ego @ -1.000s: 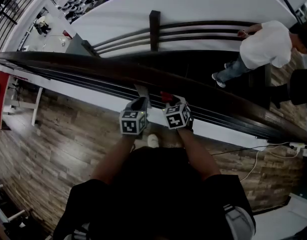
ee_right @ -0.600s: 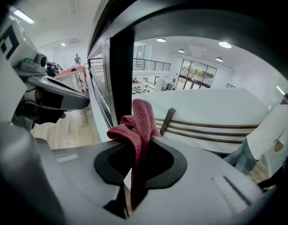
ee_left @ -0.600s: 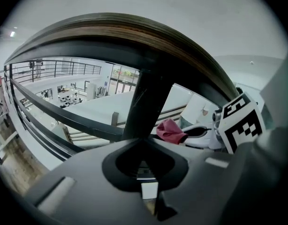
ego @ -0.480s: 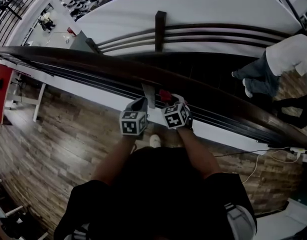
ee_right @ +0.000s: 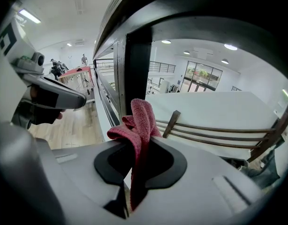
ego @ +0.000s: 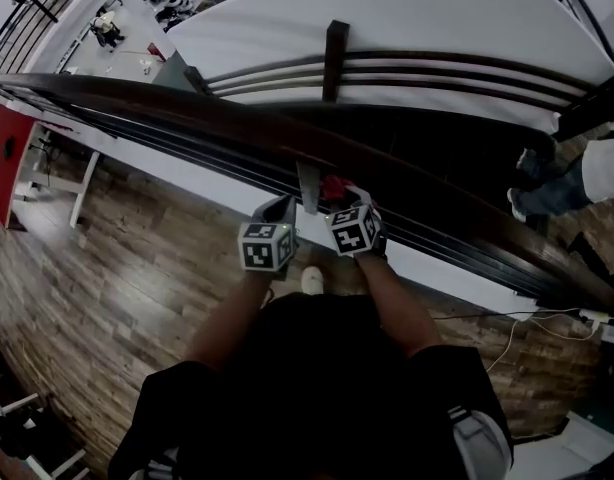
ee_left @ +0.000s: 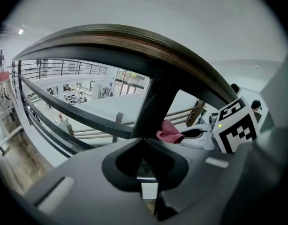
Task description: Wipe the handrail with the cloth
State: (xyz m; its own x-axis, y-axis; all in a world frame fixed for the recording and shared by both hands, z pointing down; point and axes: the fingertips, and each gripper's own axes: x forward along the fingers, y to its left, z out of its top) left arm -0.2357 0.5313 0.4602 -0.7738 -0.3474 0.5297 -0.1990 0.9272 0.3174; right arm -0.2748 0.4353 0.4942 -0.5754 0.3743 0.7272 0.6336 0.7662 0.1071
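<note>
The dark wooden handrail [ego: 187, 113] runs from the upper left to the lower right, with thin dark rails below it. A grey baluster post [ego: 309, 186] stands between my two grippers. My right gripper [ego: 339, 196] is shut on the red cloth [ego: 333, 186], which sits bunched just under the handrail beside the post. In the right gripper view the cloth [ee_right: 140, 118] sticks up from the jaws next to the post [ee_right: 137, 69]. My left gripper [ego: 283, 208] is shut with nothing in it. In its own view, its tips [ee_left: 143, 142] are just short of the post [ee_left: 155, 104].
Beyond the rail is a drop to a lower floor, with a far railing and its wooden post [ego: 335, 48]. A person [ego: 582, 183] walks at the right edge. A cable [ego: 507, 318] lies on the wood floor, and a red panel [ego: 7, 153] stands at the left.
Both grippers have shifted a little left along the rail, so the post now stands between them instead of above the left one. The person below has walked off to the right.
</note>
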